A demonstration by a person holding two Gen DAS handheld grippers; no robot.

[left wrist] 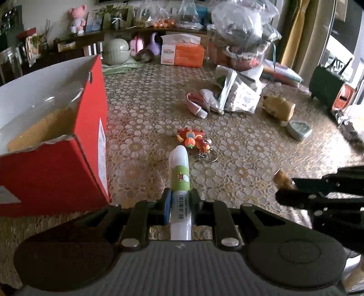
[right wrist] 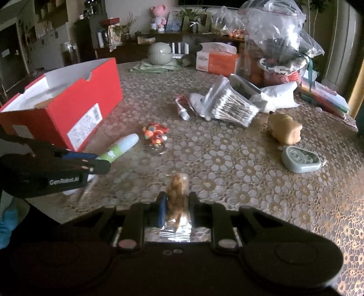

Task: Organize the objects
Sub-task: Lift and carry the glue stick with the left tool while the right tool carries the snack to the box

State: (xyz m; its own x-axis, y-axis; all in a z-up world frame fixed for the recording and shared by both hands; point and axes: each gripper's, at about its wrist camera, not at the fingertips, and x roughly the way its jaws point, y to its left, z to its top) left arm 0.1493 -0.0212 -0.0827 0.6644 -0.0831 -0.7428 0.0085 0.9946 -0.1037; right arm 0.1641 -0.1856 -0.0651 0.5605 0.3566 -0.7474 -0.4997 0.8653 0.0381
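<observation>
My left gripper [left wrist: 179, 200] clamps the white-green tube [left wrist: 179, 173], long axis forward; the red box [left wrist: 56, 141] lies just left, at the table's left edge. My right gripper [right wrist: 176, 205] grips a brown packet [right wrist: 176, 189].

A pink plush figure [left wrist: 78, 19] is sitting on the dark wooden shelf [left wrist: 127, 30] behind the table, beside framed pictures [left wrist: 118, 14], apart from yellow curtains [left wrist: 295, 31].

Open counter [right wrist: 227, 159] is left ahead; passage is blocked leftward by the red box [left wrist: 91, 141], centrally by the toy keychain [left wrist: 193, 139].
</observation>
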